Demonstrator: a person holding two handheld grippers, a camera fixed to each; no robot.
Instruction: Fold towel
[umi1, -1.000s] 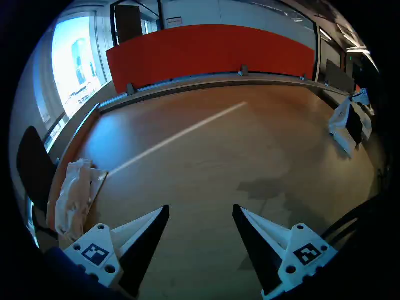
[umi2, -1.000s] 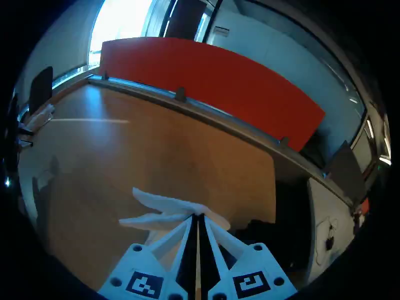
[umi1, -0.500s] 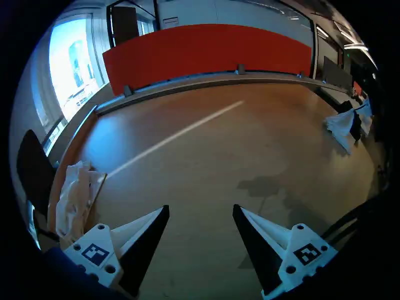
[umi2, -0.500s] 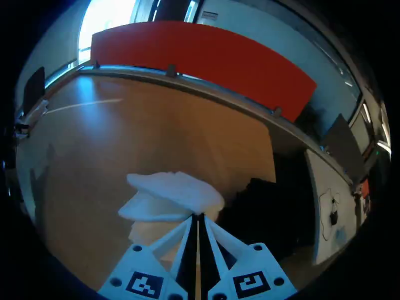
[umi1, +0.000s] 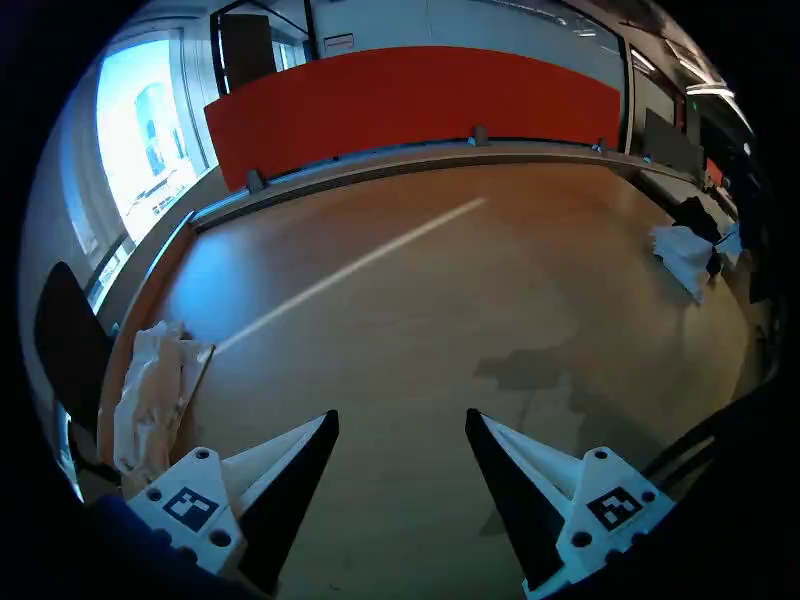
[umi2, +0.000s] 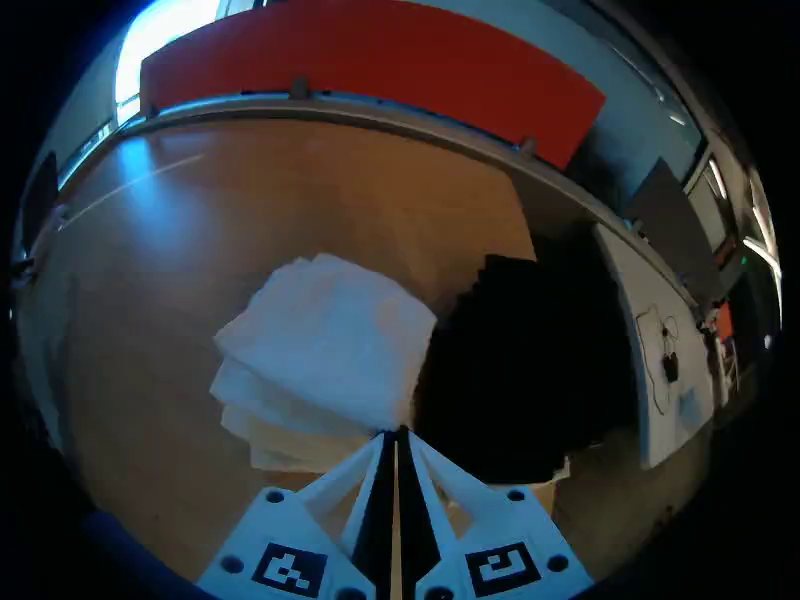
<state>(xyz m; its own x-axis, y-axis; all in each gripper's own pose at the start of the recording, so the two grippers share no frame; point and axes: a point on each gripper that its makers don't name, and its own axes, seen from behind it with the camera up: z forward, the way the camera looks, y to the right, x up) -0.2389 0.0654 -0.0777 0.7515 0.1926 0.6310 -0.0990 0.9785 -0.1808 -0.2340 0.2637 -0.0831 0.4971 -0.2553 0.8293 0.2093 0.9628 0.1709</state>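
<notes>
Wooden worktop (umi1: 420, 300) with a red partition (umi1: 420, 95) along the back, pretty bare otherwise. The left tool (umi1: 400, 414) hovers low over it, fingers wide apart with nothing between them; my guess is it's waiting for an edge to grab. The right tool (umi2: 397, 432) has its fingers pressed together on a corner of the towel (umi2: 325, 340), a white layered stack mid-frame near the worktop's edge. Can't tell if it's resting or partly lifted. Pinching the corner probably keeps the layers from sliding. The left gripper view gives the wide picture: the towel as a small white lump at far right, and a crumpled cloth (umi1: 145, 395) at lower left. The right gripper view gives the layers up close.
</notes>
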